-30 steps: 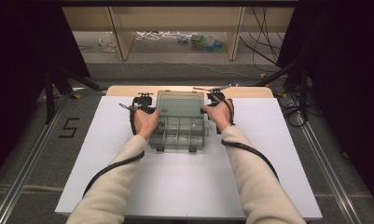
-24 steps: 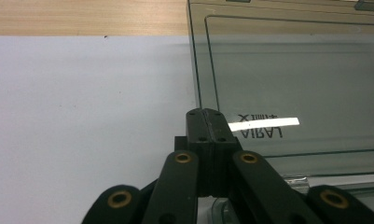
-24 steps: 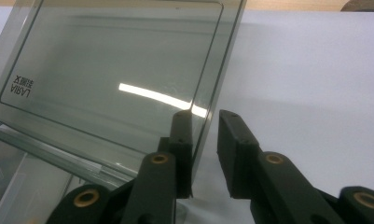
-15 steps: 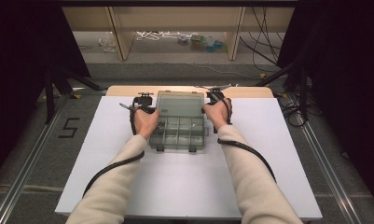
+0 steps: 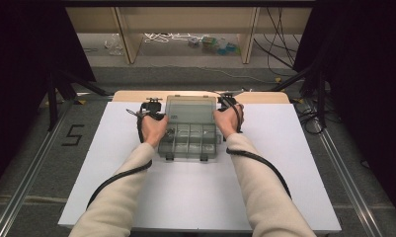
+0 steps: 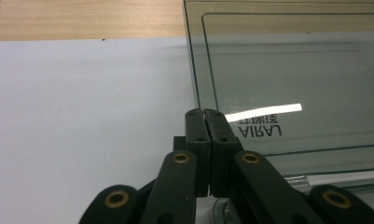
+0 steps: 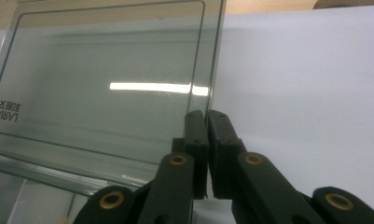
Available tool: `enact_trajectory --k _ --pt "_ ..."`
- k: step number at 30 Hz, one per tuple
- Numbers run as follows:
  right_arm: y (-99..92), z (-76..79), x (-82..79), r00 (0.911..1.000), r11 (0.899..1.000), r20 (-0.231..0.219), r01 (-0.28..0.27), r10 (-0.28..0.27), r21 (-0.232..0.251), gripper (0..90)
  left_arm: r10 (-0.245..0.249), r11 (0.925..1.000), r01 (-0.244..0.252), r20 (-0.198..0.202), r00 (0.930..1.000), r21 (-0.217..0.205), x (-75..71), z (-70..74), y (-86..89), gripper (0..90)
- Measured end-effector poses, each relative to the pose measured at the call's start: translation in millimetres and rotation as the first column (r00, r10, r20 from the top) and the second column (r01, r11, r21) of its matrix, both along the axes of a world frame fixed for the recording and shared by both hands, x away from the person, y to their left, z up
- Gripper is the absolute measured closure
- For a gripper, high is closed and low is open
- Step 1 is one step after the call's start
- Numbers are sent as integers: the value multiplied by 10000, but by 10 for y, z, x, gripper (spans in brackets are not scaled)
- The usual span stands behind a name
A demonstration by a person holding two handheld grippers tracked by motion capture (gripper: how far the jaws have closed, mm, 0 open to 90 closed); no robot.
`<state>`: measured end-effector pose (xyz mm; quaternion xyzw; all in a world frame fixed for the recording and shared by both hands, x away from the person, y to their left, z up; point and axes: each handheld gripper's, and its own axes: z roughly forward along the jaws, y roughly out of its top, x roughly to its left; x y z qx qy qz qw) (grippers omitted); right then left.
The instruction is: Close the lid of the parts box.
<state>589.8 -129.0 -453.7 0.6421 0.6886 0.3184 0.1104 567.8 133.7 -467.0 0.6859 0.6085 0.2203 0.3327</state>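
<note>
A clear plastic compartment box [image 5: 188, 142] sits at the middle of the white table top [image 5: 294, 163], with its lid [image 5: 190, 107] swung open toward the far side. My left gripper [image 5: 161, 116] [image 6: 204, 113] is at the lid's [image 6: 292, 70] left edge, jaws pressed together with nothing visible between them. My right gripper [image 5: 218, 114] [image 7: 206, 114] has just been closing. Its jaws now stand shut on the right edge of the lid [image 7: 105, 70], which runs into the thin slit between them. The lid carries mirrored "AIRAL" lettering.
The white top leaves wide free room to the left, right and front of the box. A wooden strip [image 5: 264, 97] borders the far edge. Beyond it stand shelves with cables and small items [image 5: 210, 43]. Black cables [image 5: 264, 165] trail from both grippers along the forearms.
The right hand has edged slightly in toward the lid's right edge. The left hand and the box have kept still.
</note>
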Motion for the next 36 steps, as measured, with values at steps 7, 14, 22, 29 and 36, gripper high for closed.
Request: enact_trajectory --k 7,14,22,29,36 --pt "64 22 -71 9996 9995 161 248 -245 -185 883 -27 9995 35 266 9996 -316 32 22 101 779" --pt "43 20 -91 9990 9997 369 238 -241 67 884 -147 9995 173 944 9954 -273 98 161 156 706" --pt "-7 -20 -170 9942 10000 1072 -38 30 75 883 -544 9985 551 1093 9925 -31 222 302 156 648" --pt "-42 -29 -227 9824 9989 1815 -459 449 11 881 -744 9972 744 921 9930 38 328 292 117 640" --pt "-88 -40 -257 9616 9956 2580 -913 935 -203 881 -611 9981 616 796 9949 -35 458 308 141 645"
